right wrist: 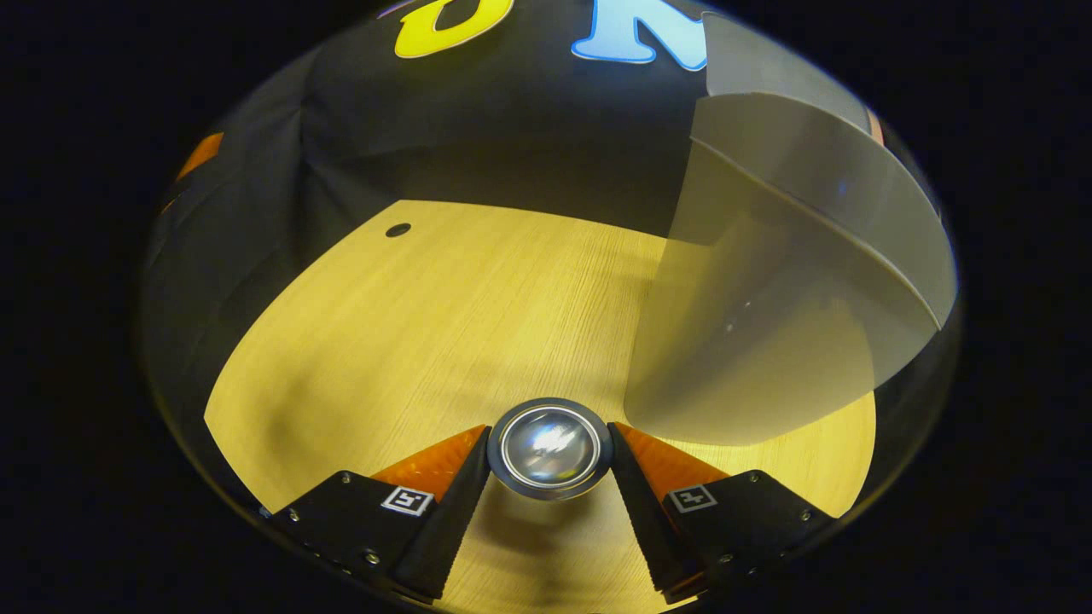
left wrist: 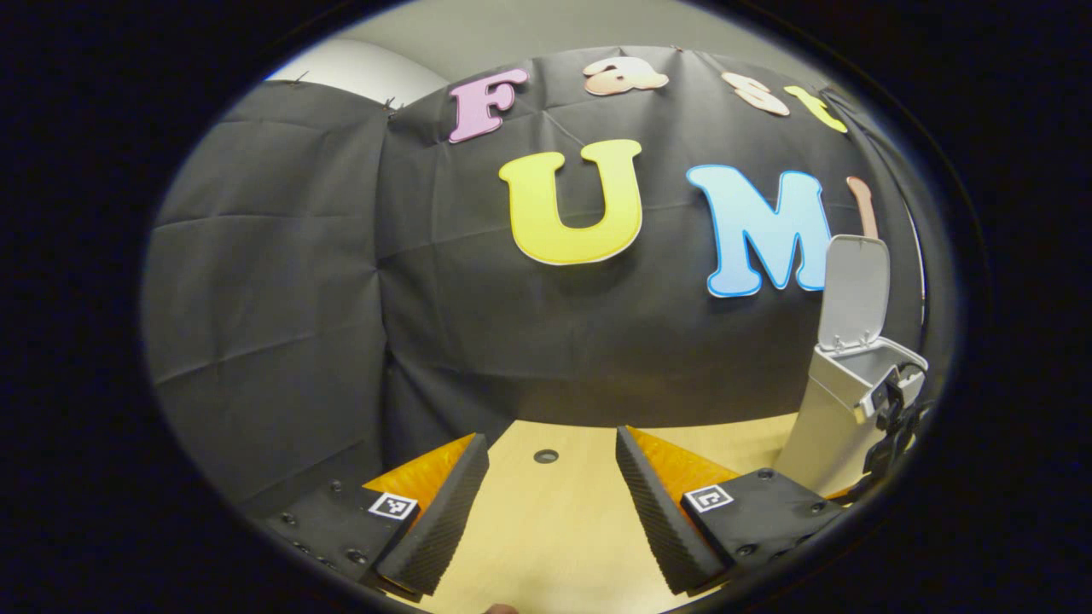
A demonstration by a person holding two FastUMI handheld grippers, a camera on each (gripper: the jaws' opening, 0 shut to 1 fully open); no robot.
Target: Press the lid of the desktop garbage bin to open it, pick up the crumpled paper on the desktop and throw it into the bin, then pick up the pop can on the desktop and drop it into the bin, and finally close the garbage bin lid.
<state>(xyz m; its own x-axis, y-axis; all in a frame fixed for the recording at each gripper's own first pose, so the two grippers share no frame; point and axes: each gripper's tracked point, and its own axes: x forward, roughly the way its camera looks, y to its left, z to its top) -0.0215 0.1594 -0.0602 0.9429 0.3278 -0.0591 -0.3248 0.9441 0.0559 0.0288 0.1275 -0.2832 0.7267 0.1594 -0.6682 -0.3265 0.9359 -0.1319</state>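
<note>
In the left gripper view, the left gripper (left wrist: 552,443) hangs released over the table (left wrist: 546,520); the garbage bin (left wrist: 840,409) stands far right, lid (left wrist: 855,292) raised. In the right gripper view, the right gripper (right wrist: 549,437) grasps the pop can (right wrist: 550,448), the bin just right.

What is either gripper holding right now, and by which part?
The right gripper is shut on the pop can, its fingers pressing opposite sides of the can near its domed end. The left gripper is open and holds nothing.
</note>
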